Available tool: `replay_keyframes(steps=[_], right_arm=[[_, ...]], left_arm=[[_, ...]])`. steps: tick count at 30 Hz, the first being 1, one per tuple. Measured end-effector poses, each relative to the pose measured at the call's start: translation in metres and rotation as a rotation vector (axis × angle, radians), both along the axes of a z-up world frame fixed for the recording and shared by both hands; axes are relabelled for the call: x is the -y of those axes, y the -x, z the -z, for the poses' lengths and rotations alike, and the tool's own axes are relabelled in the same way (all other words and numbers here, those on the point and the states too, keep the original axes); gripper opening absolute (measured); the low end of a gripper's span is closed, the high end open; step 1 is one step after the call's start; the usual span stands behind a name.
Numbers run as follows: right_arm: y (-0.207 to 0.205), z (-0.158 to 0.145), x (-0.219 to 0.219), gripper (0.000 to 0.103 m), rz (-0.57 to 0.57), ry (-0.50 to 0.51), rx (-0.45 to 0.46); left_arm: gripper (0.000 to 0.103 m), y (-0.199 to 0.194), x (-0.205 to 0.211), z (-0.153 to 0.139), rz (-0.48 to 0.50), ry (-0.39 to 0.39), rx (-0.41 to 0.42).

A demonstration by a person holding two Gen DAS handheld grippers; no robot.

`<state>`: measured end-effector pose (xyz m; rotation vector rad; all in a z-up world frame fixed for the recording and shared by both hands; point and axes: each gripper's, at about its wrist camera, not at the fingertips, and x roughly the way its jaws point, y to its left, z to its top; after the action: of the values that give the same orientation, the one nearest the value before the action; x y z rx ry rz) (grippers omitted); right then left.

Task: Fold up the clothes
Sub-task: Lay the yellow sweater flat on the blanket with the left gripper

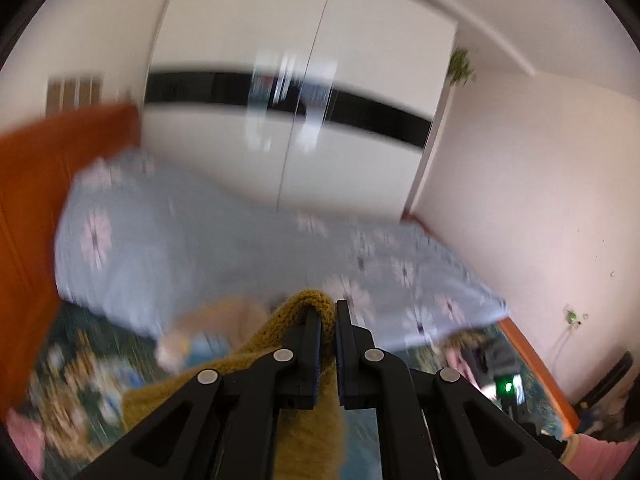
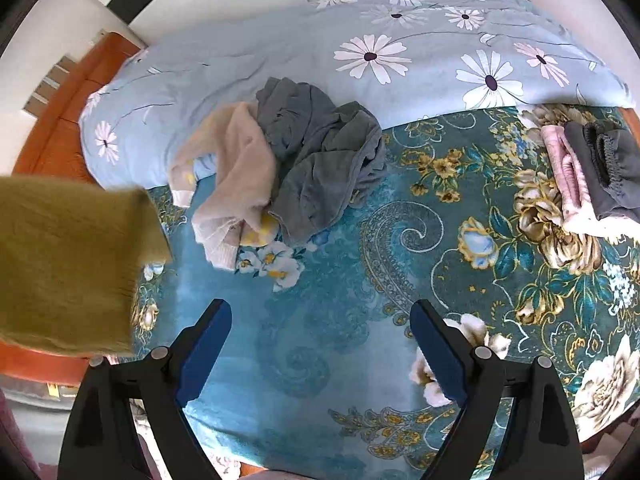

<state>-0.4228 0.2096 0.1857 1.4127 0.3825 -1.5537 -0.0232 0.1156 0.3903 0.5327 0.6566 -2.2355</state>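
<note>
Our left gripper (image 1: 328, 344) clamps the mustard knit (image 1: 308, 420), lifted off the bed's (image 2: 320, 340) left edge; our right gripper (image 2: 320, 356) gapes open over the bedspread, the unfolded pile (image 2: 288, 160) beyond

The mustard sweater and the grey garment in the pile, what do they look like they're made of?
The mustard sweater, clamped in the left gripper, looks like a chunky knit, probably wool or acrylic: ribbed loops show at its edge, with a fuzzy matte surface. The grey garment looks like a thin, soft jersey or brushed cotton, judging by its limp folds and dull finish.
</note>
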Motion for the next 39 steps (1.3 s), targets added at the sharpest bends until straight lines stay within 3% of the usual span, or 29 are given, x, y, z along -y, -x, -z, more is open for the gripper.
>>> replay_keyframes(steps=[3,6,10,12,15,18,21,24,26,31,35,39], right_arm=[[0.01,0.001,-0.023,0.091,0.006,0.012,0.003],[0.025,0.003,-0.054,0.091,0.016,0.009,-0.013],[0.043,0.004,-0.095,0.091,0.039,-0.02,-0.035],[0.053,0.004,-0.113,0.091,0.052,-0.017,-0.036],[0.069,0.005,-0.138,0.091,0.084,-0.028,-0.039],[0.079,0.004,-0.151,0.091,0.114,-0.017,-0.027],[0.081,0.003,-0.151,0.091,0.103,0.008,-0.018],[0.076,0.008,-0.136,0.091,0.066,0.016,-0.003],[0.07,0.013,-0.122,0.091,0.033,0.016,0.014],[0.045,0.035,-0.079,0.091,-0.085,-0.01,0.06],[0.014,0.06,-0.052,0.091,-0.188,-0.042,0.121],[-0.013,0.086,-0.037,0.089,-0.249,-0.089,0.175]], left_arm=[[0.006,0.042,-0.019,0.068,0.018,-0.19,0.098],[0.006,0.085,-0.031,0.163,0.044,-0.484,0.213],[0.006,0.125,-0.057,0.239,0.038,-0.711,0.28],[0.006,0.161,-0.064,0.241,0.09,-0.708,0.314],[0.006,0.221,-0.074,0.242,0.166,-0.605,0.431],[0.007,0.233,-0.075,0.253,0.126,-0.695,0.425],[0.01,0.214,-0.071,0.264,0.106,-0.8,0.345],[0.016,0.174,-0.064,0.261,0.04,-0.77,0.281],[0.034,0.141,-0.057,0.249,-0.034,-0.743,0.217],[0.037,0.031,-0.051,0.22,-0.325,-0.708,0.099],[0.037,-0.04,-0.072,0.233,-0.527,-0.742,0.101],[0.038,-0.081,-0.099,0.26,-0.657,-0.801,0.119]])
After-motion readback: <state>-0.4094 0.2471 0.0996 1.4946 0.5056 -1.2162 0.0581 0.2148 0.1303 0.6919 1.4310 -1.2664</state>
